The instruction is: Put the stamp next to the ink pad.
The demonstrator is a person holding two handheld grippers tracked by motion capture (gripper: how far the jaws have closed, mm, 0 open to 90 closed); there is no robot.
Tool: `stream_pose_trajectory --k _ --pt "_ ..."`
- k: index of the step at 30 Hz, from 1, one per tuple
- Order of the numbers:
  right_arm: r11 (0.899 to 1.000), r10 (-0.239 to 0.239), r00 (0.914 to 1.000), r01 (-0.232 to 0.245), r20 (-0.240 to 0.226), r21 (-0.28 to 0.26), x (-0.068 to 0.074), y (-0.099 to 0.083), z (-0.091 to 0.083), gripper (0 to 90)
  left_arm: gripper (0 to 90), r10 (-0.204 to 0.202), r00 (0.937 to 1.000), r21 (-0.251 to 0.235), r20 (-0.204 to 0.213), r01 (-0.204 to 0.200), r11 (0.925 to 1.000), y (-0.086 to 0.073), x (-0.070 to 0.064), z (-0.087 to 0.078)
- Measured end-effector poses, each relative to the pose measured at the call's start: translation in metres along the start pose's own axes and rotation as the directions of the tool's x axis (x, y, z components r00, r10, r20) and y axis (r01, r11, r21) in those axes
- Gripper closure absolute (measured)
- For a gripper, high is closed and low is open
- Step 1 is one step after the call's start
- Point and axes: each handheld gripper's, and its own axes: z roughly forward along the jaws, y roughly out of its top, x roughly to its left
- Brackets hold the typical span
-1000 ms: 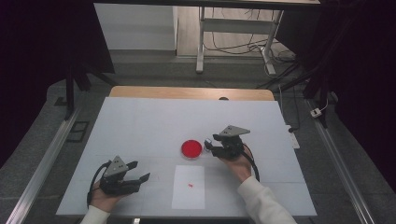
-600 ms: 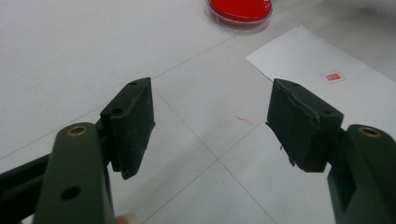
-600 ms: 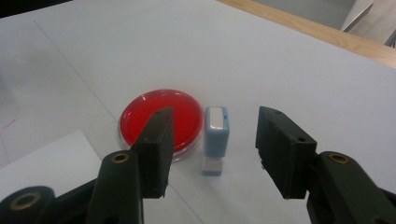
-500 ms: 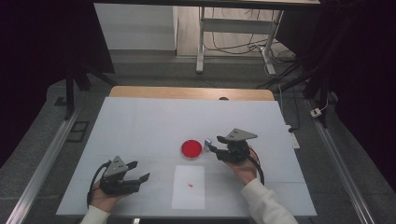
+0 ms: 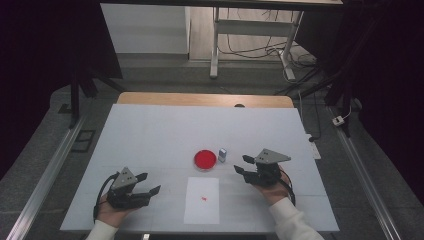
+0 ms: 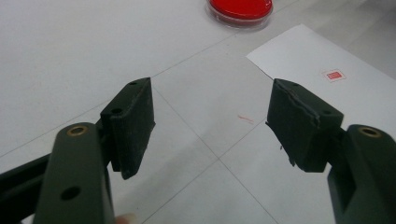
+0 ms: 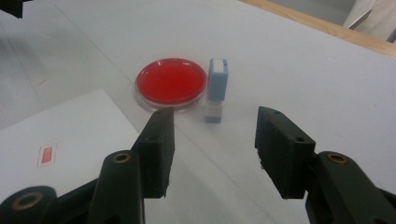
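Red ink fills the round pad [image 5: 205,159] near the middle of the white table [image 5: 150,130]. Just beside it, on its right in the high view, lies a small blue-and-white stamp [image 5: 222,154]; in the right gripper view the stamp [image 7: 216,89] lies on its side with one end toward the camera, close to the pad's [image 7: 171,82] rim, though I cannot tell whether they touch.

On the near side of the pad lies a white sheet [image 5: 202,200] with a small red mark [image 5: 203,199] printed on it.

At the right of the stamp, near it but apart, the right gripper [image 5: 241,164] sits low over the table, jaws wide and holding nothing; in its own view the stamp lies ahead of the gap between its fingertips [image 7: 212,154].

Well away at the near left of the table, the left gripper [image 5: 148,182] is likewise spread wide and empty. Its own view [image 6: 211,128] looks across bare table toward the sheet [image 6: 345,93] and the pad [image 6: 240,8] beyond.
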Motion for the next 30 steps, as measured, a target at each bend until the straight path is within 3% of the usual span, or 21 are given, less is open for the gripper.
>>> stream_pose_trajectory --k 20,30 --pt "1.0 0.005 0.9985 -0.006 0.054 0.021 -0.013 -0.049 -0.057 47.2 31.4 0.002 1.0 0.007 -0.004 -0.002 1.0 -0.001 0.0 0.002" --pt "0.999 0.005 0.9968 -0.009 0.08 0.047 -0.018 -0.063 -0.068 47.1 31.4 0.0 1.0 0.01 -0.007 0.0 0.9999 -0.001 0.0 0.003"
